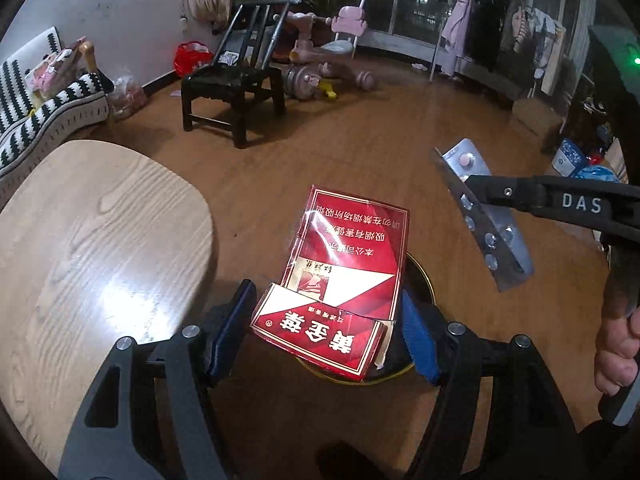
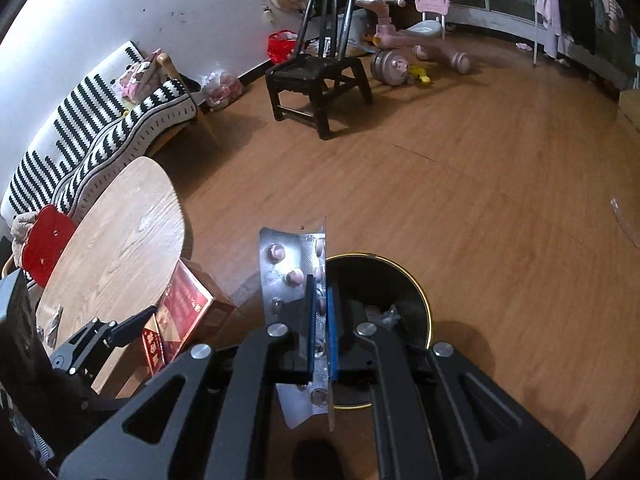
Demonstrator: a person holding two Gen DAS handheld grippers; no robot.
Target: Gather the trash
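My left gripper (image 1: 326, 312) is shut on a red cigarette pack (image 1: 344, 264) with its lid flipped open, held above the black bin with a gold rim (image 1: 422, 280). My right gripper (image 2: 320, 300) is shut on a folded silver pill blister sheet (image 2: 286, 268), held over the near rim of the same bin (image 2: 416, 292), which has some crumpled wrapping inside. In the left wrist view the right gripper (image 1: 472, 184) shows at right, pinching the blister sheet (image 1: 486, 216). In the right wrist view the cigarette pack (image 2: 184, 312) and left gripper (image 2: 154, 314) show at lower left.
A light wooden table (image 1: 92, 248) lies to the left, beside the bin. A striped sofa (image 2: 96, 128), a black chair (image 2: 316, 76) and a pink tricycle (image 2: 404, 36) stand farther back on the wooden floor. A clothes rack (image 1: 492, 32) stands at the far right.
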